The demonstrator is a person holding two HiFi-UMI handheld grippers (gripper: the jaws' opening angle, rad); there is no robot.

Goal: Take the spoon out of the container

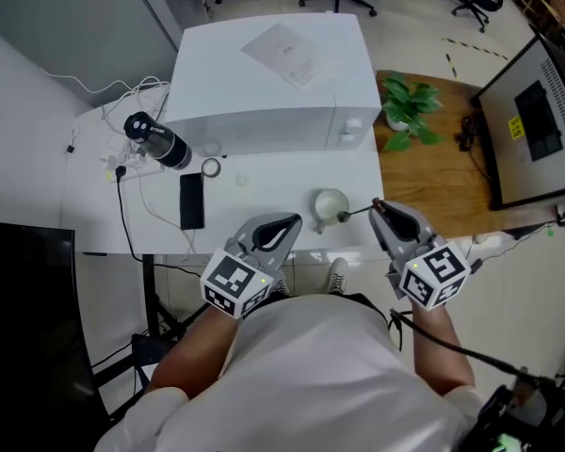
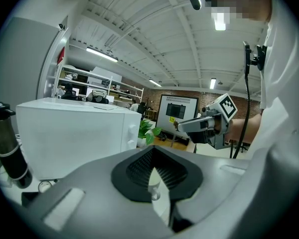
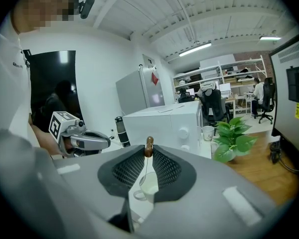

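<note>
A pale cup (image 1: 330, 202) stands near the front edge of the white table (image 1: 264, 196). A thin spoon (image 1: 356, 212) leans out of it to the right. My right gripper (image 1: 377, 205) is shut on the spoon's handle end. In the right gripper view the brown handle tip (image 3: 149, 144) shows pinched between the pads, and the shaft runs down into the cup (image 3: 148, 186). My left gripper (image 1: 295, 220) hovers just left of the cup, shut on nothing. In the left gripper view a sliver of the cup (image 2: 153, 182) shows behind the jaws.
A white microwave (image 1: 273, 83) fills the back of the table. A black bottle (image 1: 157, 139), a tape roll (image 1: 211, 168), a phone (image 1: 191, 201) and cables lie to the left. A potted plant (image 1: 407, 109) stands on the wooden desk (image 1: 443, 182) at right.
</note>
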